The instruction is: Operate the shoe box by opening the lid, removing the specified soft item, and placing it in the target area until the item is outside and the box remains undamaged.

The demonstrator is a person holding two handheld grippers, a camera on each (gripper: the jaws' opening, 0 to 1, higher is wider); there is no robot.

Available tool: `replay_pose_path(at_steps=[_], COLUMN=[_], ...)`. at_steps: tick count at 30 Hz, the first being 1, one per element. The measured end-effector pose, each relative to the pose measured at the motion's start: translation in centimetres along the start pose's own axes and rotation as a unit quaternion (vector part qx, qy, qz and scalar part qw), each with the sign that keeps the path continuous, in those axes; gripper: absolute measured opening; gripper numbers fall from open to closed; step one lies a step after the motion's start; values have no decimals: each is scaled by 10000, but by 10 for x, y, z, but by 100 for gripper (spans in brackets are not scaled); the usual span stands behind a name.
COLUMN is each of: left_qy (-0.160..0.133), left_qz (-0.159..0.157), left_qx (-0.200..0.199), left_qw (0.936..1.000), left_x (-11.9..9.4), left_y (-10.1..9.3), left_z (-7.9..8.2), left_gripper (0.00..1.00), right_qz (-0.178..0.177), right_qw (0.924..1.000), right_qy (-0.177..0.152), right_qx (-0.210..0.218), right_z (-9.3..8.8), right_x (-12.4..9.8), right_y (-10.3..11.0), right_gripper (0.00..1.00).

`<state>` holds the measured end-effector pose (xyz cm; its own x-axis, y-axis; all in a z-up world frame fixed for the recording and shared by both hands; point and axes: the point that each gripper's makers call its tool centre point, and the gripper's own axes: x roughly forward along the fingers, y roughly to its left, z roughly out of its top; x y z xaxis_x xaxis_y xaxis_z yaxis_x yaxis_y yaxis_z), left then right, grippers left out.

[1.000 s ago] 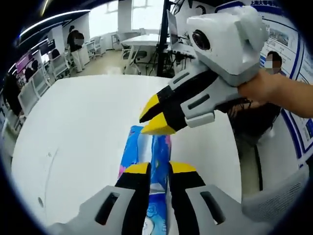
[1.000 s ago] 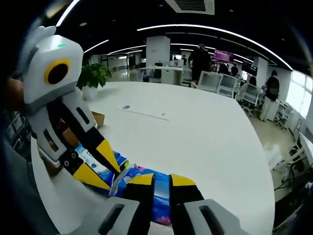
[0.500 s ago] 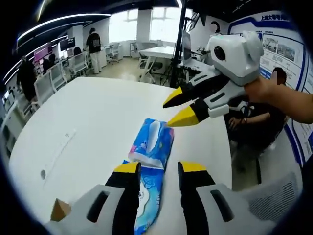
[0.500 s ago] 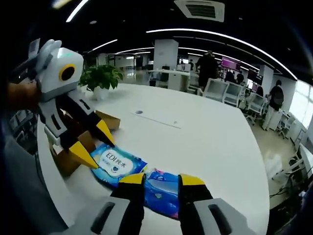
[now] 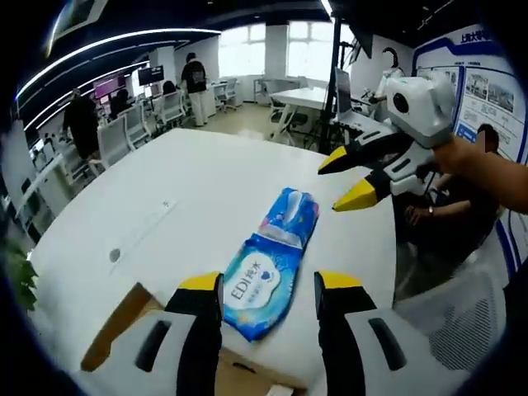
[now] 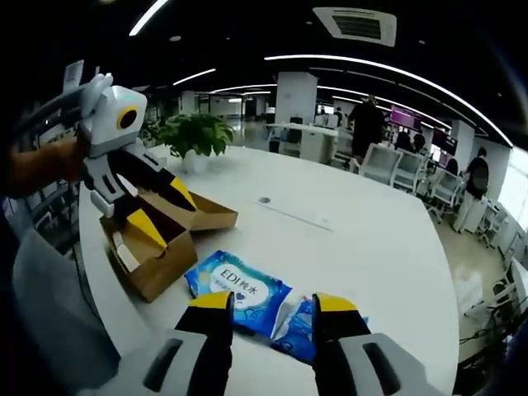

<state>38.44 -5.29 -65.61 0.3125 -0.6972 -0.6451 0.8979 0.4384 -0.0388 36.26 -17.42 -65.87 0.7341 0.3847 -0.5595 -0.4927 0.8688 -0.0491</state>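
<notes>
A broad, smooth white desk [image 6: 355, 239] with a rounded edge carries everything, with wide bare surface beyond. Near its edge sits the brown cardboard shoe box [image 6: 157, 243], lid flap open. Just beside it, outside, lies the glossy blue soft wipes pack [image 6: 247, 301], flat and crinkled. The left gripper [image 5: 268, 285] and right gripper [image 6: 272, 304] hover above, fingers spread, holding nothing.

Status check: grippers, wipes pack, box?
Left gripper and right gripper open, empty. Blue soft wipes pack flat on white table. Brown cardboard shoe box open, alongside.
</notes>
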Motion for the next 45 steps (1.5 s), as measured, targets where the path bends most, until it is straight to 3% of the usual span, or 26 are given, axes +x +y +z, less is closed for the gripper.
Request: replay_pose_path(at_steps=[10,20,28,34,43,45], left_qy=[-293,-431,-524,-558,-379,-353], left_qz=[359,888,1413,1661,2074,2182], left_qx=[-296,-564,-903,-1117,-1462,-1565], left_qw=[9985,9935,9845,9782,9665,9626], left_x=[-56,-108,-149,-174,-205,-212], left_y=[11,43,71,84,99,102], left_z=[-28,-61,-93,-122,-173,-185], left_gripper=[51,54,55,53,52,52], right_qz=[283,555,1069,1516,2112,2245], right_qw=[9993,9973,9905,9801,9595,9519], right_qy=[16,42,62,194,399,462], right_qx=[-238,-477,-868,-1268,-1823,-2032], right_z=[9,16,21,20,17,16], right_x=[1,6,21,32,54,60], right_y=[37,65,99,126,166,174], right_gripper=[41,44,45,45,46,46])
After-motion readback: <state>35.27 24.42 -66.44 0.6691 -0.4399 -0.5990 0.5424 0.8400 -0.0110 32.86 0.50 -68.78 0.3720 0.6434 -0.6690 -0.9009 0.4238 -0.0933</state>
